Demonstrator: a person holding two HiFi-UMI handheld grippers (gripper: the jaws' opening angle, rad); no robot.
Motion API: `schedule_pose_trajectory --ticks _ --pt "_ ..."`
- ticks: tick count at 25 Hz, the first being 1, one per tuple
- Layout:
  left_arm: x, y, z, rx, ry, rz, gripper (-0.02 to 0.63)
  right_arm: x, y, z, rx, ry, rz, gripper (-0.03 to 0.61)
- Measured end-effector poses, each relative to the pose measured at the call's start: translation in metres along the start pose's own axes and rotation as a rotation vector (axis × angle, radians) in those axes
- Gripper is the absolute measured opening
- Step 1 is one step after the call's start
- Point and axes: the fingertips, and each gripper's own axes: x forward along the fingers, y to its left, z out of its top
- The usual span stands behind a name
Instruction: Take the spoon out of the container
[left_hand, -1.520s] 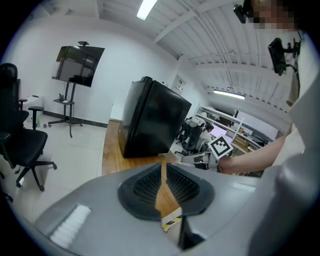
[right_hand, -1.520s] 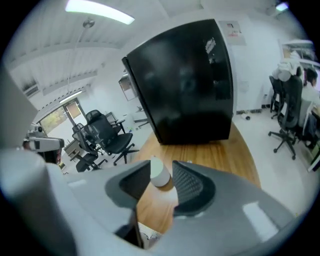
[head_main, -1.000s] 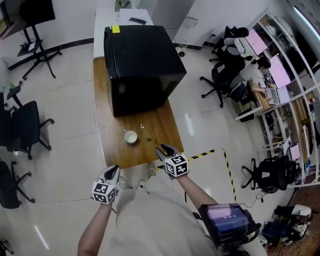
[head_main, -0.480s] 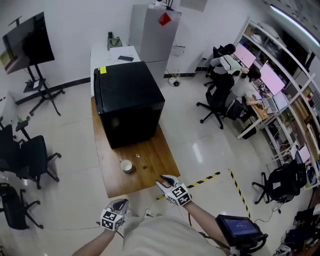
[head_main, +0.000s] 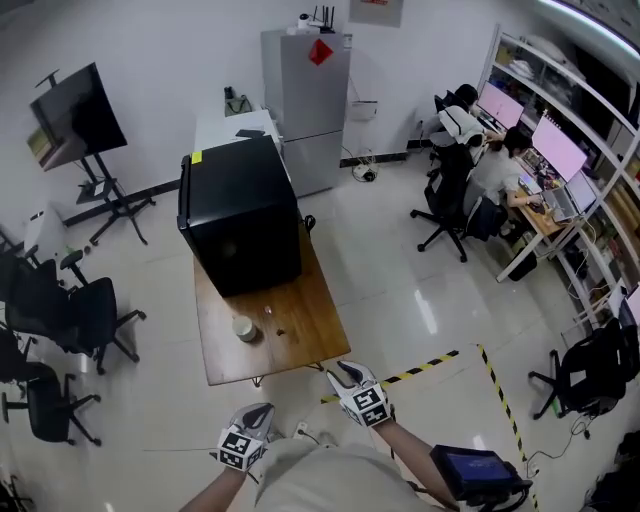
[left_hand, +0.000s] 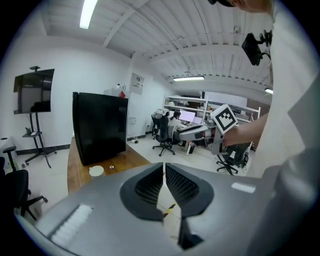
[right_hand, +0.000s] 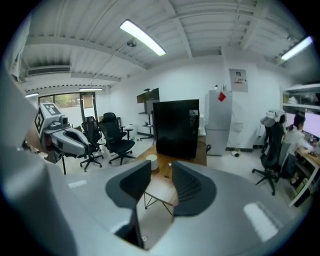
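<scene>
A small white cup (head_main: 244, 328) stands on the wooden table (head_main: 305, 340) in front of a big black box (head_main: 240, 212). The spoon (head_main: 272, 318) lies on the tabletop just right of the cup, outside it. Both grippers are held low near the person's body, well short of the table's near edge. My left gripper (head_main: 261, 410) has its jaws together with nothing between them. My right gripper (head_main: 344, 369) is open and empty. The left gripper view shows the left gripper (left_hand: 164, 169) and the cup (left_hand: 96, 171). In the right gripper view the right gripper (right_hand: 161, 169) frames the cup (right_hand: 152, 161) and spoon (right_hand: 169, 169).
Black office chairs (head_main: 60, 315) stand left of the table. Yellow-black floor tape (head_main: 420, 372) runs to the right. A grey fridge (head_main: 308, 95) is behind the table, and people sit at desks (head_main: 500, 165) at the far right. A TV stand (head_main: 85, 125) is at the back left.
The person has stepped back from the table, which now lies farther off. Both grippers have drawn back with the body. The cup and spoon have not moved.
</scene>
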Motion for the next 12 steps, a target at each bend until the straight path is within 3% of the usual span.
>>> schedule_pose_trajectory --ticks 6,12 --pt "0.001 -0.047 0.000 -0.083 -0.081 0.097 0.020 -0.041 -0.012 -0.039 0.063 -0.004 0.053 0.132" --pt "-0.024 -0.055 -0.015 -0.166 -0.100 0.153 0.020 -0.057 0.023 -0.095 0.004 0.097 0.116 0.132"
